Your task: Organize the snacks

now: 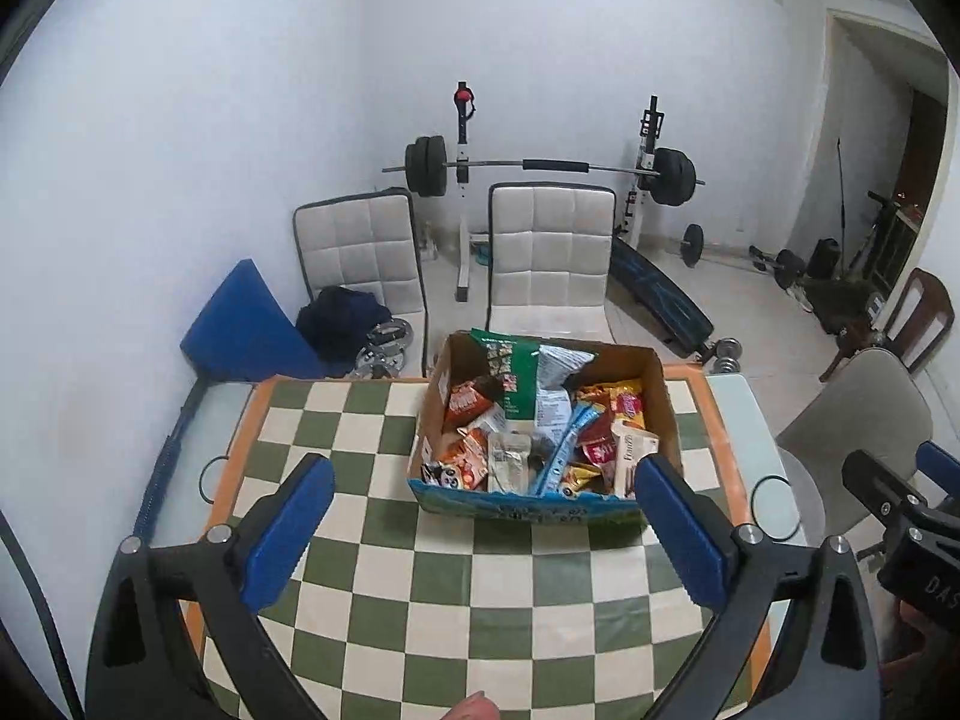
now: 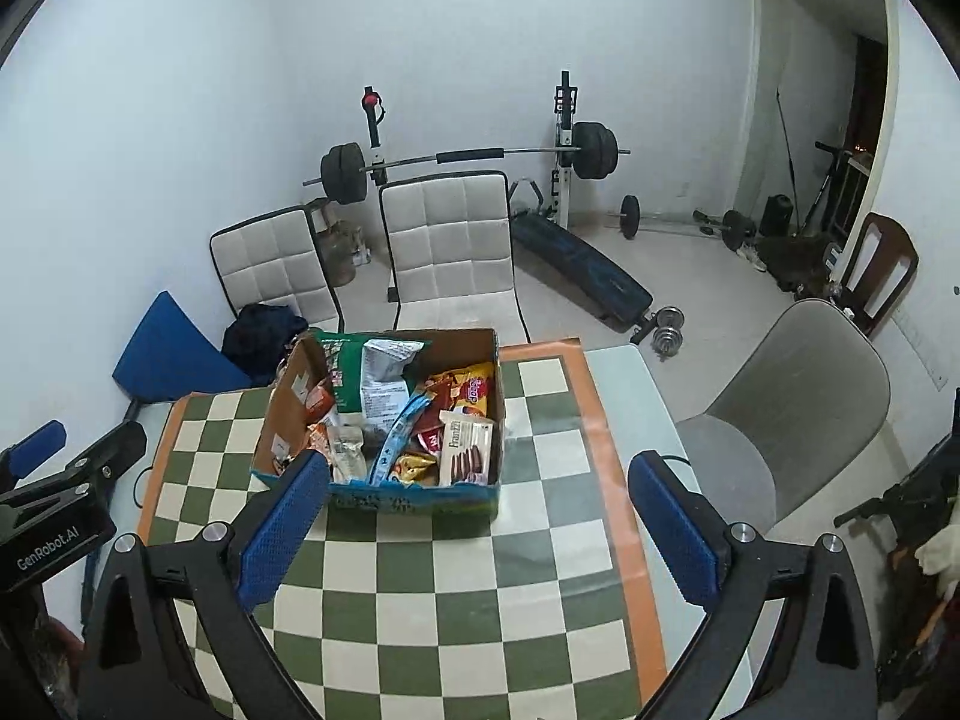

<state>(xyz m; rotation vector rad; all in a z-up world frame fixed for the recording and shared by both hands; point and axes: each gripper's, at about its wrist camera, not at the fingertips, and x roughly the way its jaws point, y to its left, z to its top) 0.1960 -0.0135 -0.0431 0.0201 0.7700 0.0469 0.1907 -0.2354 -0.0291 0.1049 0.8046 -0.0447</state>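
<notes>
On checkered mat (image 1: 384,546) | snack box (image 1: 528,507) heaped — packets easily spilled | left gripper (image 1: 483,534), right gripper (image 2: 474,531) spread wide, nothing held

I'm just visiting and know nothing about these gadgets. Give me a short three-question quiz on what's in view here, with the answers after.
1. True or false: the left gripper is holding a snack.
2. Where are the snacks? A) spread over the cloth B) in the box C) on a chair
3. Fill in: the checked cloth is green and ____.

Key
1. False: both it and the right gripper are open, holding nothing.
2. B: they lie piled in the box, which stands on the cloth.
3. White.
</notes>
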